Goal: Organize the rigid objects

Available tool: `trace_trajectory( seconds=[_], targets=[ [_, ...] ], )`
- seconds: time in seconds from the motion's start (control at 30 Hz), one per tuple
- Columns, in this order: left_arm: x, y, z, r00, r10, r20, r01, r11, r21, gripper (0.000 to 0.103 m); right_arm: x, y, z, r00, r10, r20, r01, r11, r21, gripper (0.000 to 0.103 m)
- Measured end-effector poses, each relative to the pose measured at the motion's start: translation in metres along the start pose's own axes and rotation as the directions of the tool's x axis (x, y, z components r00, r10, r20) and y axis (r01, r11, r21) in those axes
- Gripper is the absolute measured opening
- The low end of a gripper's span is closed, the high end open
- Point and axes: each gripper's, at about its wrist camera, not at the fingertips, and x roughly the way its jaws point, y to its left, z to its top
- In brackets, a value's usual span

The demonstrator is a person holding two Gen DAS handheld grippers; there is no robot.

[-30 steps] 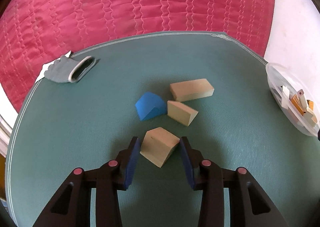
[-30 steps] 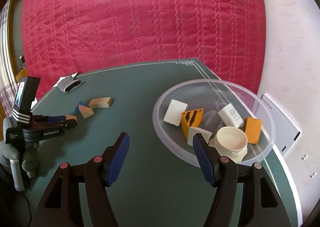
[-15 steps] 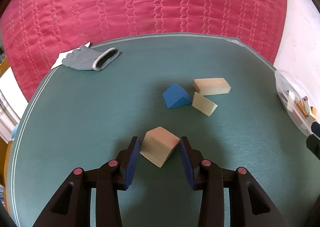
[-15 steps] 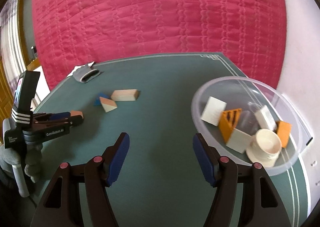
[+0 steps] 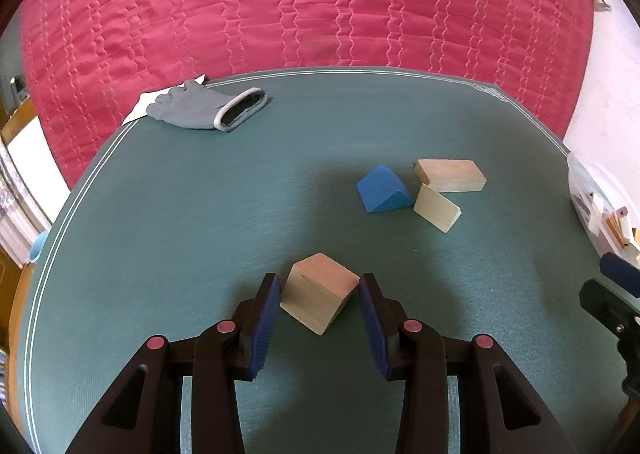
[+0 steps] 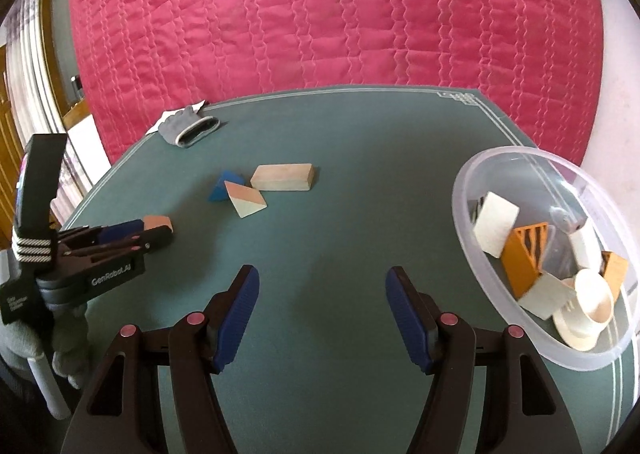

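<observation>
Left hand-held gripper [image 5: 320, 308]: its blue pads are seen clamped on a wooden block [image 5: 320, 296], which is carried tilted, one corner down, just above the tabletop [image 5: 180, 234].
Right hand-held gripper [image 6: 322, 316]: the jaws are held apart over bare cloth; nothing is found between them.
Tabletop: a dull green cloth with a pale double line along its border is spread over it.
Loose blocks: near the middle, a blue wedge [image 5: 384, 189], a wooden wedge [image 5: 437, 207] and a long wooden block [image 5: 450, 175] are gathered, touching or nearly so.
Clear bowl [image 6: 520, 157]: it is placed at the right edge of the tabletop; white and orange pieces and a cream cup-shaped part are held in it.
Grey glove [image 5: 204, 109]: it is laid at the far left corner, on a white scrap.
Room: a quilted crimson bedspread [image 6: 320, 13] is seen beyond the tabletop, a white wall to the right, wooden furniture to the left.
Change, left view: the loose blocks are shifted rightward and farther off than a second ago; the grip on the block is unchanged.
Change, right view: the bowl is displaced from centre to the right edge; the jaw gap is unchanged.
</observation>
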Motion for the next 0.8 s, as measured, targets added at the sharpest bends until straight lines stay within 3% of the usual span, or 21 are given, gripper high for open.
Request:
trace_trajectory(
  seconds=[0.8],
  targets=[
    [0.003,0.017,0.001,1.000,0.012,-0.016,-0.013,0.995,-0.096,0.046,0.062,0.040,0.042,0.999,0.029,-0.030,-0.030,0.999,-0.023,0.067]
  ],
)
